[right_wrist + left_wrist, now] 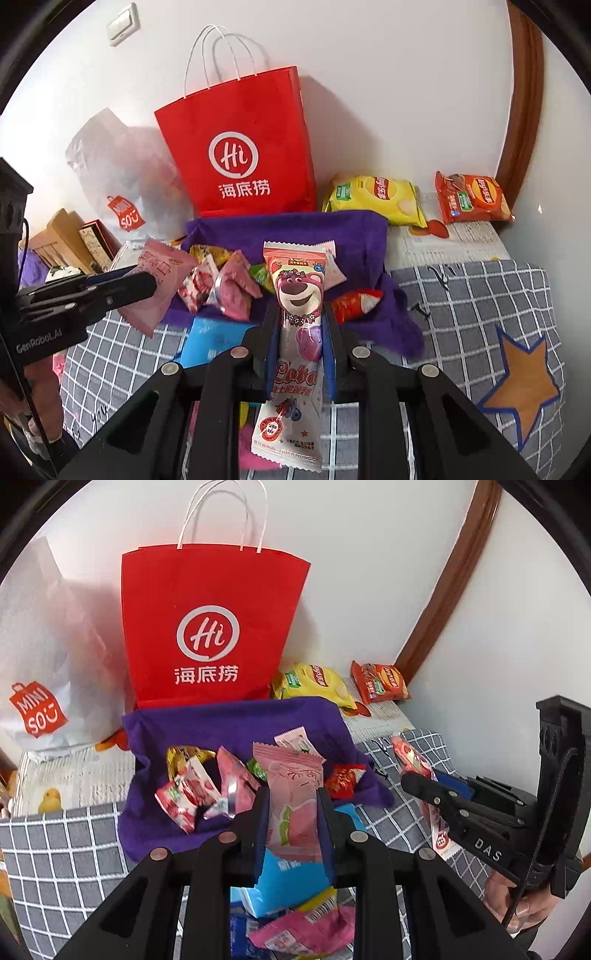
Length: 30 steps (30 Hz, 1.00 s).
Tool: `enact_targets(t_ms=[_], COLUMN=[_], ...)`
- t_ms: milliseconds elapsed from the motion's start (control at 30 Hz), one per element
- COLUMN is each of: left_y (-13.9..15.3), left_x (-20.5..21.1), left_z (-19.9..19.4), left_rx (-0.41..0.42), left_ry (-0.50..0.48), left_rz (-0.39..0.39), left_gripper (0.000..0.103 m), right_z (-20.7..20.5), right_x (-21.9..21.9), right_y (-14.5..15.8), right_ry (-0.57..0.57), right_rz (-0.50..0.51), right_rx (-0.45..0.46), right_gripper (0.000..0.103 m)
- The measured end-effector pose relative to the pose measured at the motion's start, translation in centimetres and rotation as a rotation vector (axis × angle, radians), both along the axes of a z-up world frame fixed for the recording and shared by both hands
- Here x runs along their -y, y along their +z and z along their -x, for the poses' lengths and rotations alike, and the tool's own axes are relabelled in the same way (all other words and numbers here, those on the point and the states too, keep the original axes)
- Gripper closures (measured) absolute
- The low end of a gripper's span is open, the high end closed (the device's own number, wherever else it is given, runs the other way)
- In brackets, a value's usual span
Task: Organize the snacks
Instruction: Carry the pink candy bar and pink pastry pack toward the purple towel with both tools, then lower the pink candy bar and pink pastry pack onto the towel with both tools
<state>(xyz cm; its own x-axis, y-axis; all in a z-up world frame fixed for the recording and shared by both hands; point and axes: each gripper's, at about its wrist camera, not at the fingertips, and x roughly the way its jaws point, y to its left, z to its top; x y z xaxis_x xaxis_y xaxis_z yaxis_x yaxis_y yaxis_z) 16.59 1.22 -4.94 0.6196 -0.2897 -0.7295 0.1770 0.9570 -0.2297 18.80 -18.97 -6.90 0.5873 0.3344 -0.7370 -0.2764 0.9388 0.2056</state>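
both grippers, one snack each.
left gripper jaws pinch one pink packet; right gripper jaws pinch one lollipop packet; two crisp bags.

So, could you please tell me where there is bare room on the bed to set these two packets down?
The grey checked blanket is bare right of the purple cloth, up to the star patch. A checked strip left of the cloth is also bare. The cloth is crowded with small snack packets, and the blue packet and pink wrappers sit at its near edge.
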Motion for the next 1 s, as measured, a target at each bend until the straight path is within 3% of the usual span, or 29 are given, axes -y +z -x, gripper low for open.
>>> enact_targets(t_ms=[667, 800, 1000], left_y=[-1.7, -2.8, -5.2], left_x=[-2.9, -3.9, -5.3], left_z=[-5.9, -6.9, -8.0], left_rx=[-0.036, -0.041, -0.102], left_ry=[0.084, 0.104, 0.132], left_rz=[-0.008, 0.002, 0.027], left_gripper=[0.080, 0.080, 0.080], right_z=[-8.9, -10.4, -12.4], right_x=[-2.8, -2.4, -2.4], right_y=[-0.9, -2.4, -5.8], right_ry=[0.019, 0.023, 0.035], right_rz=[0.011, -0.017, 0.020], right_rx=[0.015, -0.021, -0.115], right_gripper=[0.082, 0.082, 0.082])
